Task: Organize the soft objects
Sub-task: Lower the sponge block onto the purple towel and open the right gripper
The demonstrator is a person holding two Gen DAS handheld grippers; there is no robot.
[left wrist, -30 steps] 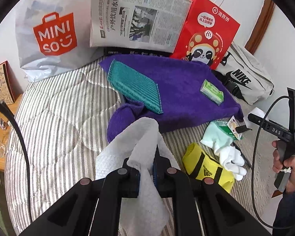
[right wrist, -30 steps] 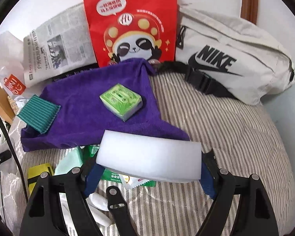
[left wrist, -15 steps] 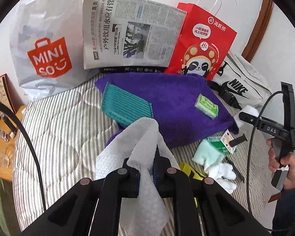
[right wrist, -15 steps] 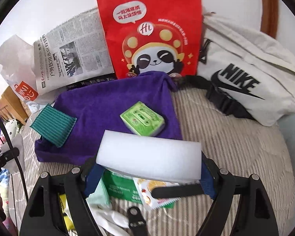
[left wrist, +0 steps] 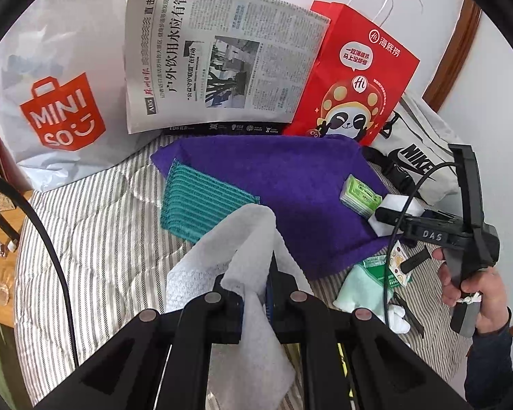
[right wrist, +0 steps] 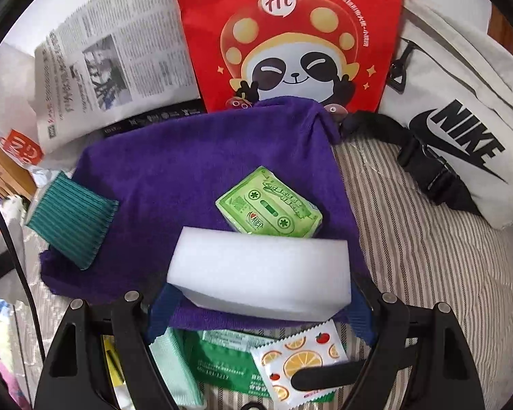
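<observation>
gripping a crumpled white cloth point(left wrist: 242, 273) in the left gripper point(left wrist: 256, 294), jaws closed on it, above the striped grey-and-white bedcover point(left wrist: 95, 239). clamping a white rectangular foam sponge point(right wrist: 260, 270) across the right gripper point(right wrist: 260, 304), hovering over the near edge of the purple terry towel point(right wrist: 188, 177), just beside the green cassette-print tissue pack point(right wrist: 270, 210). lying on the towel's left side: 1 teal ribbed cloth point(right wrist: 70, 220).

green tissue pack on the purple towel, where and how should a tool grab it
Grip the green tissue pack across its two long sides, coming down from above. It lies flat, label up, on the purple towel, a shallow block. The white sponge, held in the right tool, blocks its near edge, so a low frontal approach looks poor.
</observation>
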